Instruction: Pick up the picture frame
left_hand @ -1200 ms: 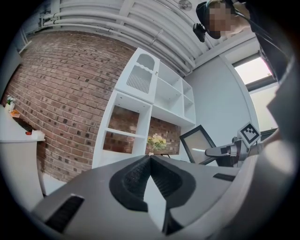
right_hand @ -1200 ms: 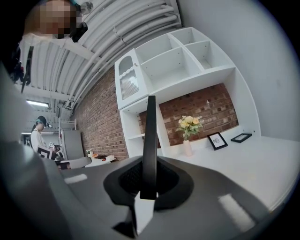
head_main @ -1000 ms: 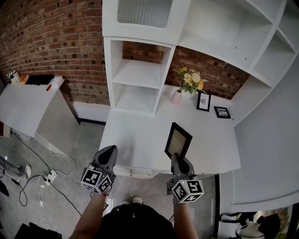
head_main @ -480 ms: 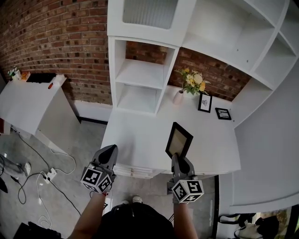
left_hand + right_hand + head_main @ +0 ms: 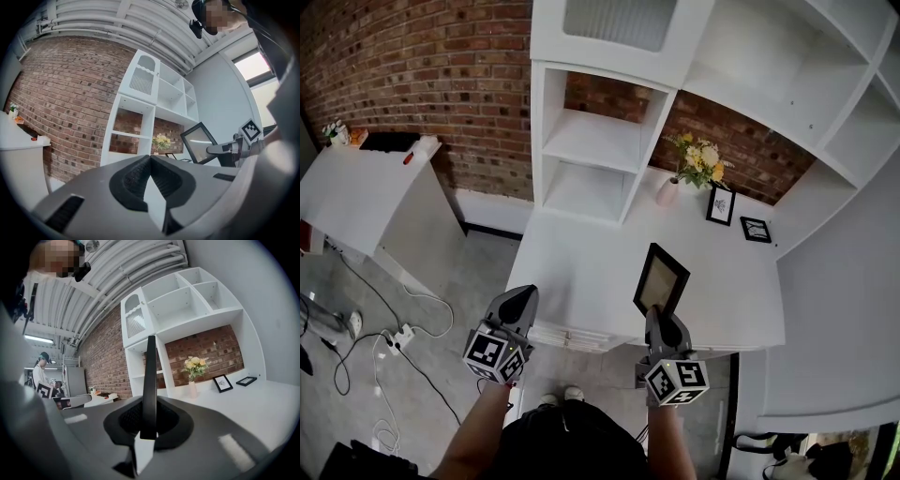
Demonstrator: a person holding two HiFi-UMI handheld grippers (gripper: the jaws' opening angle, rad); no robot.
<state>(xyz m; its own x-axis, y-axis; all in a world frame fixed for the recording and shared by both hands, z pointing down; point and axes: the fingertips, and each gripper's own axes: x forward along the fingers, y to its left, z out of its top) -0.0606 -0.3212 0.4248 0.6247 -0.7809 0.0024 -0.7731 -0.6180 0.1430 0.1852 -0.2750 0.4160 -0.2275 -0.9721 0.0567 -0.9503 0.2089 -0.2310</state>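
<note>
Already in hand: picture frame (image 5: 660,279) pinched by its lower edge between the closed jaws of the right gripper (image 5: 657,315), standing up from them, raised clear of the tabletop (image 5: 581,272) just above its front edge. Thin, edge-on hold between the pads, so squeeze firmly and avoid rolling the wrist, to prevent pivoting. Lift straight and slowly, well away from the vase (image 5: 668,192) and the two small frames (image 5: 721,204) along the back edge. Left gripper (image 5: 523,296) shut on nothing, off the front left corner; bring across only for support if needed.
</note>
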